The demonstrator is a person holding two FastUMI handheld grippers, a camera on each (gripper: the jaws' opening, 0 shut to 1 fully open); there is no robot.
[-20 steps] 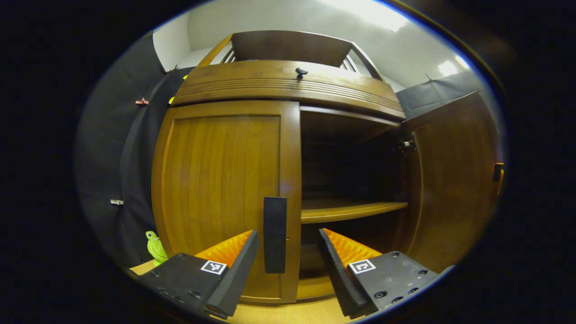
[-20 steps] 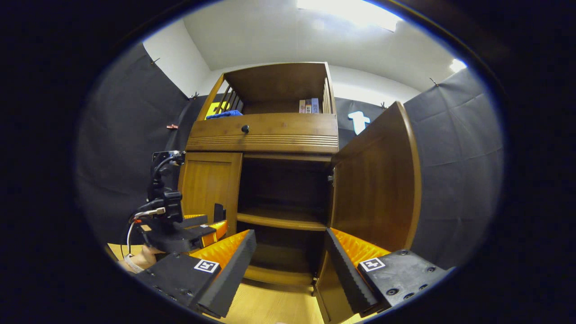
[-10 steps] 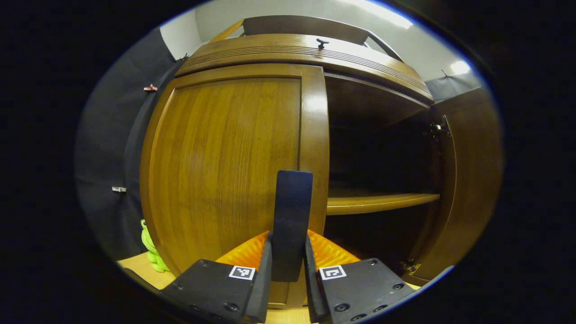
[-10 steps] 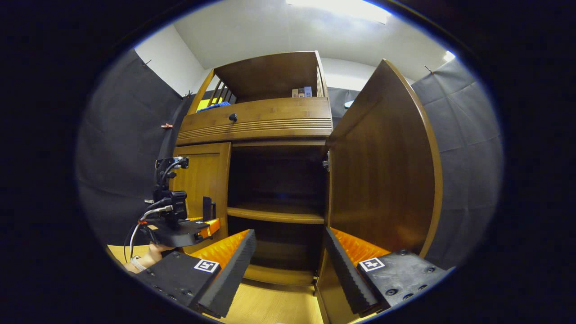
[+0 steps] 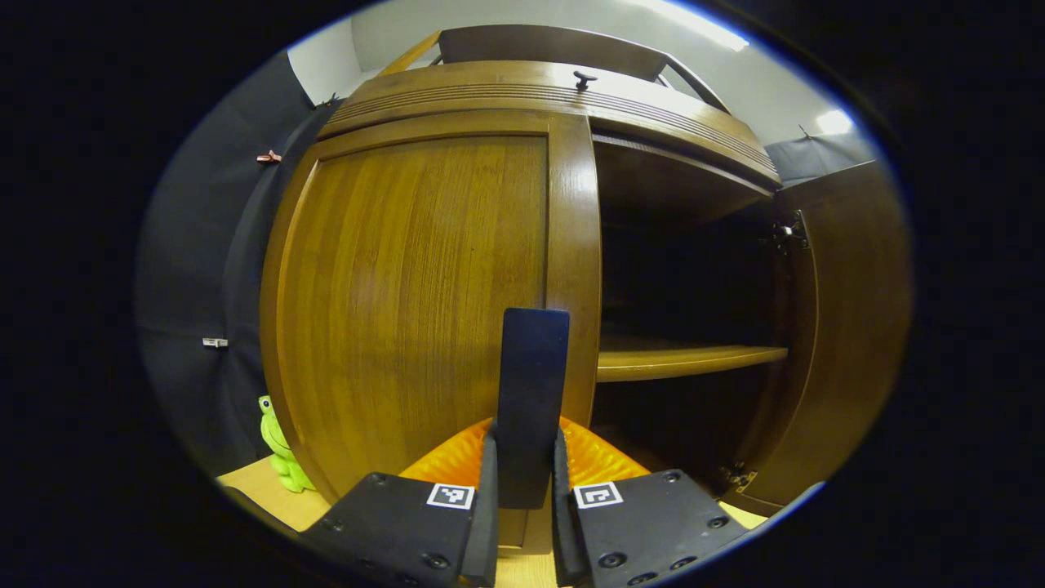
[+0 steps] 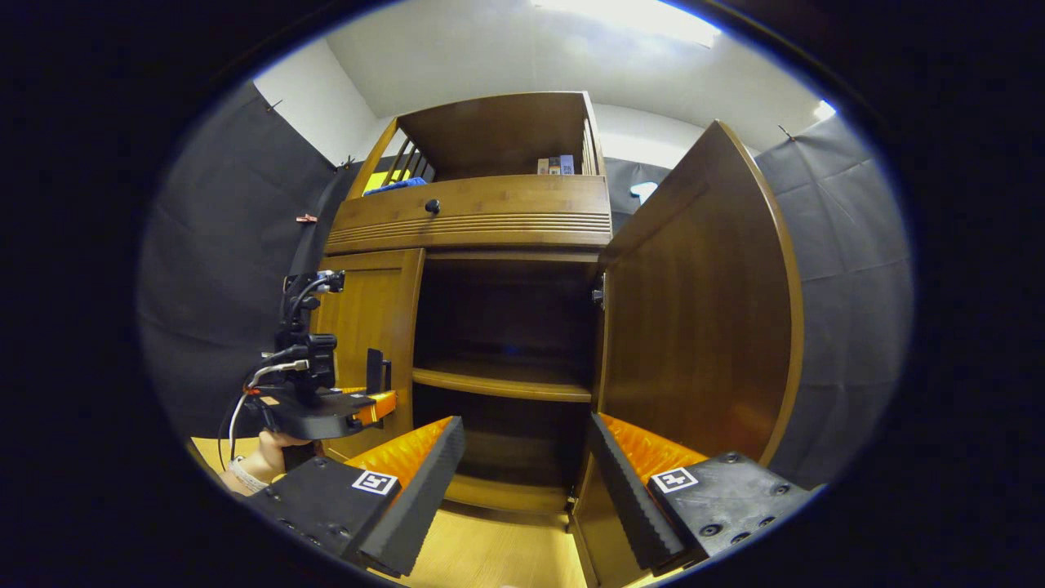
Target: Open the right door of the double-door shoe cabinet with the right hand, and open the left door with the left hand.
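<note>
While the left door (image 5: 416, 302) sits closed against the shoe cabinet (image 6: 482, 216), its handle (image 5: 531, 392) is clamped by the left gripper (image 5: 522, 490); the right door (image 6: 694, 310) is swung wide, and the right gripper (image 6: 522, 482) is held apart before it.

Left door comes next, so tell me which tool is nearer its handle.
Left. The left tool is clamped on the left door's handle; the right tool hangs open before the open compartment, apart from it.

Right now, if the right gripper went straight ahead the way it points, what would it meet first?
The right gripper is open and aims into the cabinet's open right half. Probably nothing before the dark space under the shelf; the open right door stands just to its right. Depth is hard to judge.
</note>
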